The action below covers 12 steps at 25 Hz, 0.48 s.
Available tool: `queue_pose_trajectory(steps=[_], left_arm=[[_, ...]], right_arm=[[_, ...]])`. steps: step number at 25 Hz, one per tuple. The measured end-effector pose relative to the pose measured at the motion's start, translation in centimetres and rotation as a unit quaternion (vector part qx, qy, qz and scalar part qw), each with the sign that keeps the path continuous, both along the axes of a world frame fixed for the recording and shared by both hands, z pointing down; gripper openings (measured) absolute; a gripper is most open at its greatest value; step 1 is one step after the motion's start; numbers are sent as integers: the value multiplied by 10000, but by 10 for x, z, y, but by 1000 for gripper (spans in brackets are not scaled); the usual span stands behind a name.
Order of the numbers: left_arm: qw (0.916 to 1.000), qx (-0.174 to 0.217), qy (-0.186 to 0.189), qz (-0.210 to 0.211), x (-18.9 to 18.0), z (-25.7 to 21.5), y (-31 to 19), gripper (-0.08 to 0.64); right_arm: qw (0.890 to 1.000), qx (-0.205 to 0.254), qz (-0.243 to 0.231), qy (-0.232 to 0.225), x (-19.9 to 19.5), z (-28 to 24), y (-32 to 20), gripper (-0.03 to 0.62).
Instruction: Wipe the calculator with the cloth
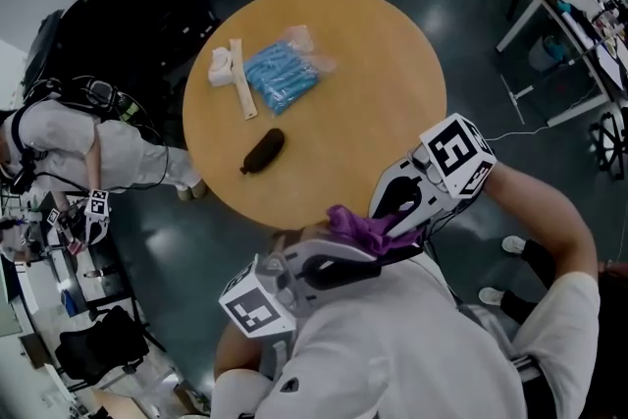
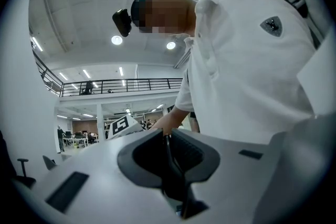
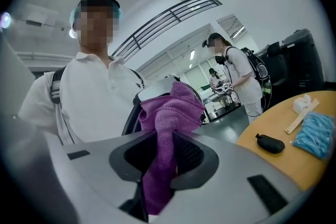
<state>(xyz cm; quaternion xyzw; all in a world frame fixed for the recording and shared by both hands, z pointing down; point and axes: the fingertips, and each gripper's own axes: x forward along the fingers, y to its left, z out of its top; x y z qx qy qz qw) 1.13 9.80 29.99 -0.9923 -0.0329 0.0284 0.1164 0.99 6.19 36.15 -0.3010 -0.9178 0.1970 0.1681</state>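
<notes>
The right tool (image 3: 165,138) pinches a bunched purple cloth (image 3: 171,107). The left tool (image 2: 167,137) is clamped on a thin dark slab (image 2: 169,159) seen edge-on, beside the round wooden surface (image 1: 378,93).

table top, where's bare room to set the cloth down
The right half of the table is bare, from the blue bag across to the right rim. The strip along the near rim, right of the black pouch, is free too. Crowded: the upper left, where the white object, wooden stick and blue bag lie together.
</notes>
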Motion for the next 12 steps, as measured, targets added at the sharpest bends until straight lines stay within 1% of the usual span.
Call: queue_pose_trajectory(steps=[8, 12], left_arm=[[9999, 56, 107, -3, 6, -9, -1, 52], [9997, 79, 216, 39, 9, -16, 1, 52]], right_arm=[[10000, -21, 66, 24, -2, 8, -8, 92], [9999, -94, -100, 44, -5, 13, -1, 92]])
